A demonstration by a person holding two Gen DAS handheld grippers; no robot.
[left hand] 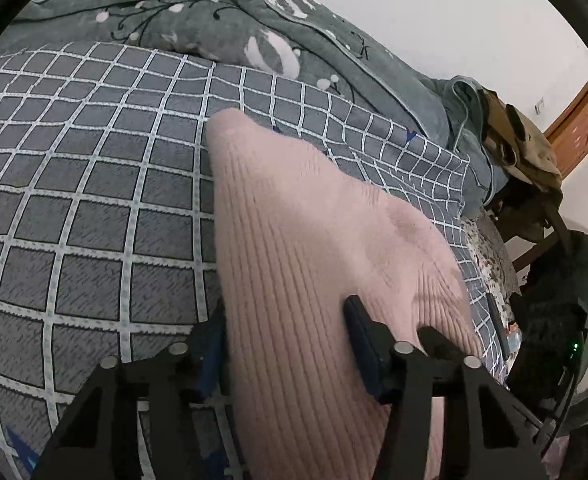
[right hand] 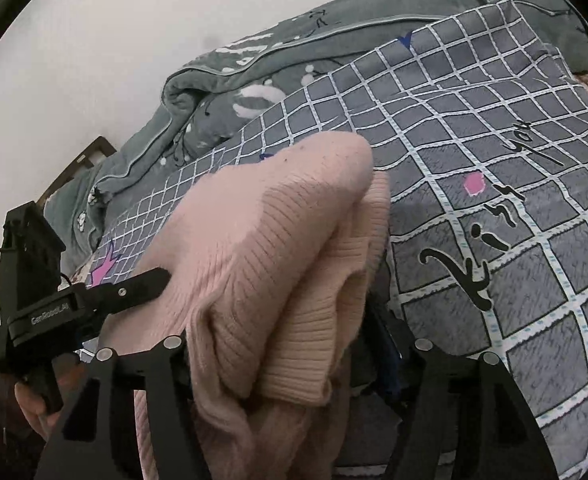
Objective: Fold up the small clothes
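Both grippers, left gripper [left hand: 285, 344] and right gripper [right hand: 281, 344], spread wide around the pink knit sweater [left hand: 314, 240] on the checked bedsheet [left hand: 93, 200]; close evenly on matched edges, keep layers aligned.

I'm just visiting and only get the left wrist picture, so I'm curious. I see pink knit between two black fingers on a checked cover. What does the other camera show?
Observer: There the pink sweater is bunched into thick folds right in front of the right gripper.
Visitor: Any part of it I'd recognise?
Observer: Yes, a ribbed cuff folds over at the near end of the bunch.
Visitor: Can you see my gripper from there?
Observer: Yes. It's the left gripper, and one of its fingers lies on top of the knit.
Visitor: Is the cover plain checks everywhere?
Observer: No. The checked bed cover has black lettering that seems to read "Kiss you".
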